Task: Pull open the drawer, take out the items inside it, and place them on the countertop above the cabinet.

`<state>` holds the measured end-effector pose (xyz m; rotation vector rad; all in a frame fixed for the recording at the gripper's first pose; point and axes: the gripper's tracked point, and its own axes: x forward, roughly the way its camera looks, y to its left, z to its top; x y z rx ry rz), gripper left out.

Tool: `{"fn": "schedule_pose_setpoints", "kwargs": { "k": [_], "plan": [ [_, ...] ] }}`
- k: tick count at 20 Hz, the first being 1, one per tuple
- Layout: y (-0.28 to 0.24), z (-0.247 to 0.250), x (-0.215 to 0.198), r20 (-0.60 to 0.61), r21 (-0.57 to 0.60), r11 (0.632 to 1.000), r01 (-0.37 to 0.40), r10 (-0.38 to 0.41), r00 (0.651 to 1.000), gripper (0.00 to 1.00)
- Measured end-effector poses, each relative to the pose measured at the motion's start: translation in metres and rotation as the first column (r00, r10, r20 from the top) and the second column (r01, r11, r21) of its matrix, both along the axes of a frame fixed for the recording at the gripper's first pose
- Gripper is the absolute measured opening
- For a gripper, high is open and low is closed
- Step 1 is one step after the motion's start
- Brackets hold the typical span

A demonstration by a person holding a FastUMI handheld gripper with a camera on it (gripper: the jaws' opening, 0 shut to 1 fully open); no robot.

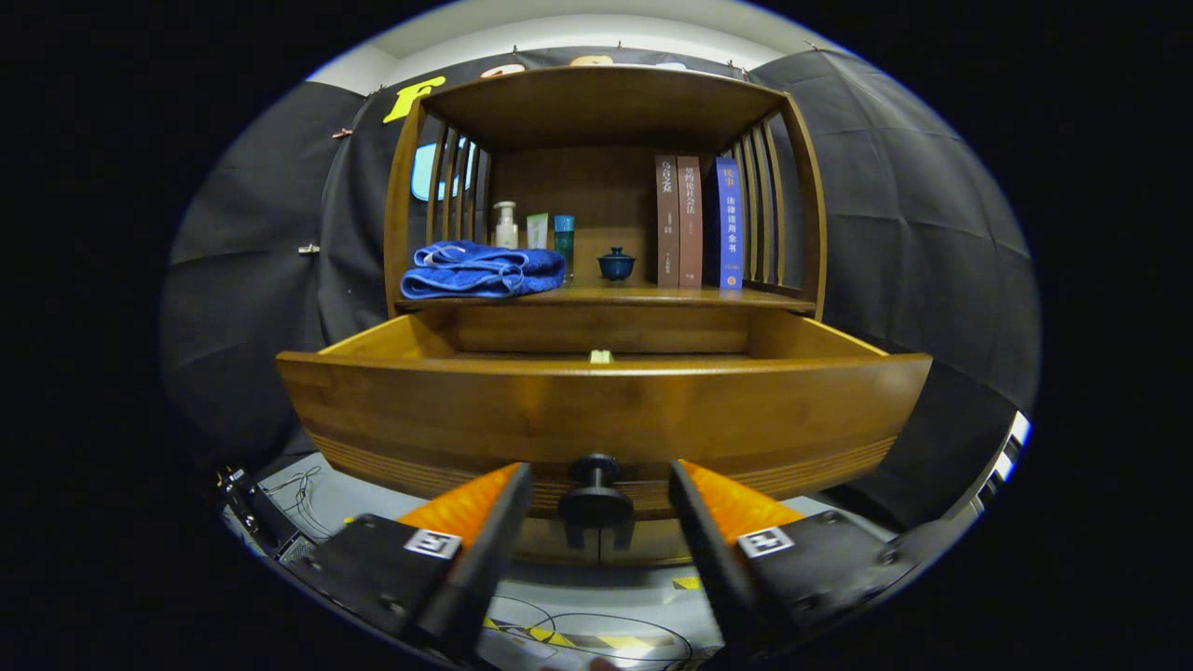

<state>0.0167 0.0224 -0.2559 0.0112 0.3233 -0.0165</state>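
Observation:
The wooden drawer (pixel 596 410) stands pulled out toward me from the cabinet. Its dark round knob (pixel 595 485) sits in the gap between my two fingertips, and neither finger touches it. My gripper (pixel 596 480) is open, with one finger on each side of the knob. Over the drawer's front edge only a small pale item (pixel 601 356) peeks out; the rest of the inside is hidden. Above the drawer runs the wooden countertop (pixel 652 296).
On the countertop lie a folded blue towel (pixel 483 270), small bottles (pixel 506 225), a dark blue lidded cup (pixel 616 264) and three upright books (pixel 692 222). Slatted side walls and a top board enclose the shelf. Cables and striped tape lie on the floor (pixel 596 634) below.

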Motion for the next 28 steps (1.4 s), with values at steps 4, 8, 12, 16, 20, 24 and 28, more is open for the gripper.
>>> {"fn": "schedule_pose_setpoints", "kwargs": {
  "k": [4, 8, 12, 16, 20, 24, 28],
  "plan": [
    [0.0, 0.022, -0.001, -0.045, 0.008, 1.0, -0.01, 0.01, 0.999, 1.0],
    [-0.004, 0.056, 0.005, -0.06, 0.044, 0.999, -0.003, 0.006, 0.998, 1.0],
    [-0.02, 0.095, 0.032, -0.085, 0.092, 0.995, 0.028, -0.02, 0.996, 1.0],
    [-0.031, 0.093, 0.078, -0.233, 0.032, 0.998, 0.052, -0.043, 0.972, 1.0],
    [-0.015, 0.063, 0.126, -0.385, 0.021, 1.0, 0.014, -0.005, 0.923, 1.0],
    [-0.003, 0.023, 0.155, -0.507, 0.013, 1.0, 0.0, 0.007, 0.862, 1.0],
    [-0.002, -0.004, 0.168, -0.583, 0.027, 0.999, 0.034, -0.012, 0.812, 0.93]
  ]
}}
